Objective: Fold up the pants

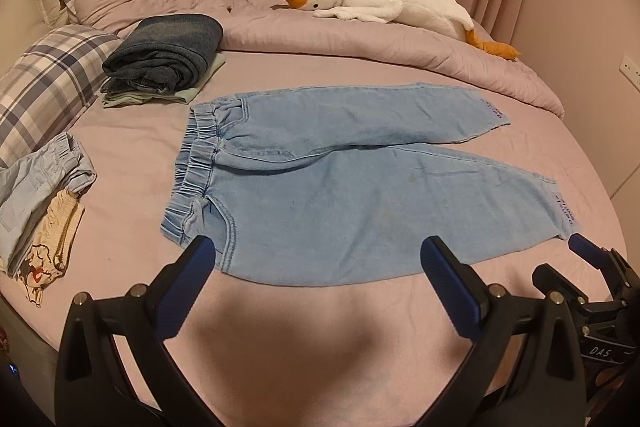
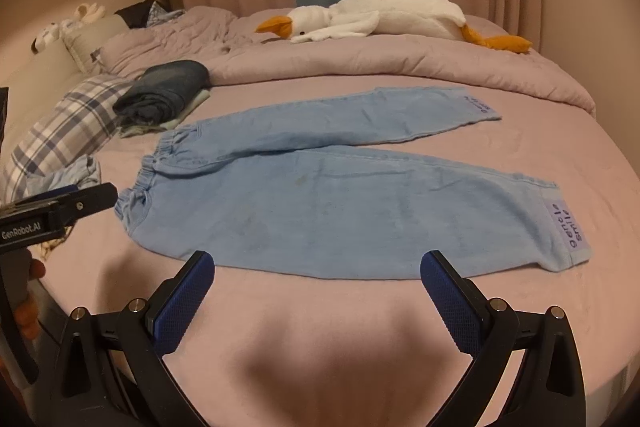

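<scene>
Pink-sheeted bed (image 1: 132, 155) bearing light-blue pants (image 1: 352, 187) spread flat and unfolded just beyond both left gripper (image 1: 320, 267) and right gripper (image 2: 318, 273), fingers splayed wide and empty, every fold seemingly left to do.

A plush goose (image 1: 384, 1) lies on the rumpled duvet (image 1: 360, 43) (plaid pillow (image 1: 48, 83) far left).

Light blue pants (image 1: 340, 187) lie flat and unfolded on the pink bed (image 1: 120, 155), legs spread rightward, the left gripper (image 1: 318, 255) hovering wide open at their near edge.
</scene>
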Tool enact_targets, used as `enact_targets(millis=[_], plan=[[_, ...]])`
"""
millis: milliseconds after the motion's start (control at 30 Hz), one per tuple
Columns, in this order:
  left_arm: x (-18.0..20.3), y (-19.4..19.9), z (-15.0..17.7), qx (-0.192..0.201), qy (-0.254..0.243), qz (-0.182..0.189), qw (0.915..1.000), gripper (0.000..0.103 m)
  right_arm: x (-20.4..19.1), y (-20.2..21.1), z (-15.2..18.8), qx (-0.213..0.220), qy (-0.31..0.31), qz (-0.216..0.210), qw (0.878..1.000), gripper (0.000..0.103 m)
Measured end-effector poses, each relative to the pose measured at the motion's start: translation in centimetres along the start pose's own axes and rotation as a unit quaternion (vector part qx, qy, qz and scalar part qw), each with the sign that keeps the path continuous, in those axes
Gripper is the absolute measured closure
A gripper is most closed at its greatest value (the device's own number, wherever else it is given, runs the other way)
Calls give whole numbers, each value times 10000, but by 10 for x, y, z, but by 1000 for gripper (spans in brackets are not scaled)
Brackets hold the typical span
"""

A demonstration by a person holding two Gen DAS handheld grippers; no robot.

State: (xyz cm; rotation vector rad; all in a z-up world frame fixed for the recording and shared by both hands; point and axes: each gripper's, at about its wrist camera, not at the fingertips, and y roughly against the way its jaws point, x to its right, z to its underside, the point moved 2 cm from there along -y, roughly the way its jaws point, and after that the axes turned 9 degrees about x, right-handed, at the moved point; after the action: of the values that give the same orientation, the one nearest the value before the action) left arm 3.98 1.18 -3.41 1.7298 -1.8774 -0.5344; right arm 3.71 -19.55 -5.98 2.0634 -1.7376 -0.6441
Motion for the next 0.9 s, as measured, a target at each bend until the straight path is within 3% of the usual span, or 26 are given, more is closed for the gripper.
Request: enact_targets(millis=[300,433,533,633,700,767,867,900], plan=[[-5,-6,1,-42,100,15,9999,0,-5,-5,0,-3,85,0,10000,1],[-22,-20,6,-252,535,128,9982,1,-5,-12,3,-100,90,18,9999,1],[-53,-40,20,-643,1413,318,9874,1,-6,-24,9,-254,122,49,9996,1],[-93,-56,40,-908,2435,424,9647,2,-9,-37,21,-460,236,83,9986,1],[-112,-60,49,-938,2831,414,9536,2,-13,-47,30,-618,369,28,9974,1],[-123,-61,52,-878,2975,359,9500,2,-17,-53,36,-722,502,-2,9961,1],[-133,-63,51,-690,2932,215,9533,4,-28,-65,45,-829,785,-165,9933,1],[-138,-67,51,-659,2944,225,9531,9,-32,-70,48,-844,865,-220,9924,1]])
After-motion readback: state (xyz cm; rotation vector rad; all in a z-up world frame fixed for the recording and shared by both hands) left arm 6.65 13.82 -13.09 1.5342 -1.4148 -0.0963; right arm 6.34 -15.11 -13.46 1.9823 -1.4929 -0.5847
